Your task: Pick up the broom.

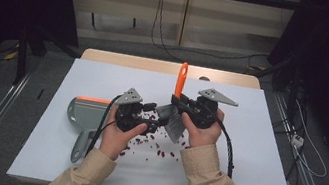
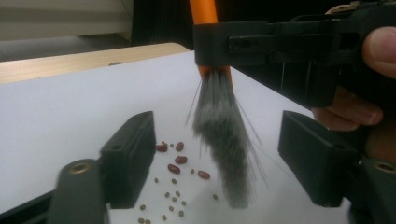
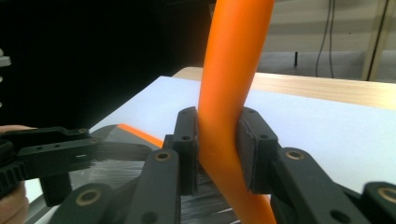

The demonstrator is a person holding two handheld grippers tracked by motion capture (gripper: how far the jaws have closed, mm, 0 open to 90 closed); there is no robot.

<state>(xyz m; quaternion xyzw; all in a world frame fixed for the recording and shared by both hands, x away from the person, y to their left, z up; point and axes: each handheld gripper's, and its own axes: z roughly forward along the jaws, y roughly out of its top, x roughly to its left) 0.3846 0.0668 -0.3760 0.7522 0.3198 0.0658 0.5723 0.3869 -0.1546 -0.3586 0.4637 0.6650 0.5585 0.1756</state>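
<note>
A small brush with an orange handle (image 1: 181, 80) (image 3: 233, 70) and grey bristles (image 1: 173, 123) (image 2: 224, 135) stands nearly upright over the white mat. My right gripper (image 1: 179, 100) (image 3: 219, 149) is shut on the handle just above the bristles. My left gripper (image 1: 152, 108) (image 2: 219, 158) is open, its jaws standing on either side of the bristles without pressing them. Red beans (image 1: 158, 147) (image 2: 180, 159) and smaller seeds lie scattered on the mat under and in front of the brush.
A grey dustpan (image 1: 82, 111) with an orange edge (image 3: 140, 135) lies flat to the left of my left hand, handle toward the front. The white mat (image 1: 253, 153) covers a wooden table (image 1: 156, 66); cables trail from both grippers.
</note>
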